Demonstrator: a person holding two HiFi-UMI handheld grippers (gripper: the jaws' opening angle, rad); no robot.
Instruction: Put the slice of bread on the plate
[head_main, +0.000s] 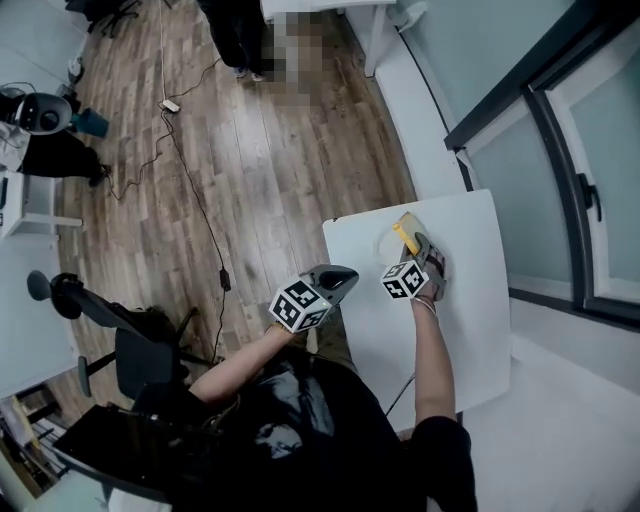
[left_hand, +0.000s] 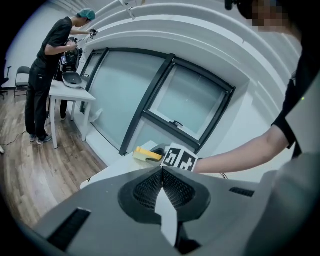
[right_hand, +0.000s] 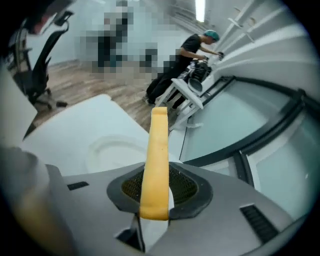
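Between the narrowly parted jaws of the right claw (right_hand: 155, 197) stands one slice of bread (right_hand: 158, 150), gripped on edge. Just beyond it, one plate (right_hand: 96, 151) lies on the bench (right_hand: 65, 125). The left claw (left_hand: 162, 186) is clenched, empty.

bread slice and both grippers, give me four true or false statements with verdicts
1. The right gripper grips the slice of bread edge-on. True.
2. The slice lies on the plate. False: it is clamped in the jaws, off the plate.
3. The left gripper is shut with nothing between its jaws. True.
4. The plate sits on the wooden floor. False: it is on the white table.
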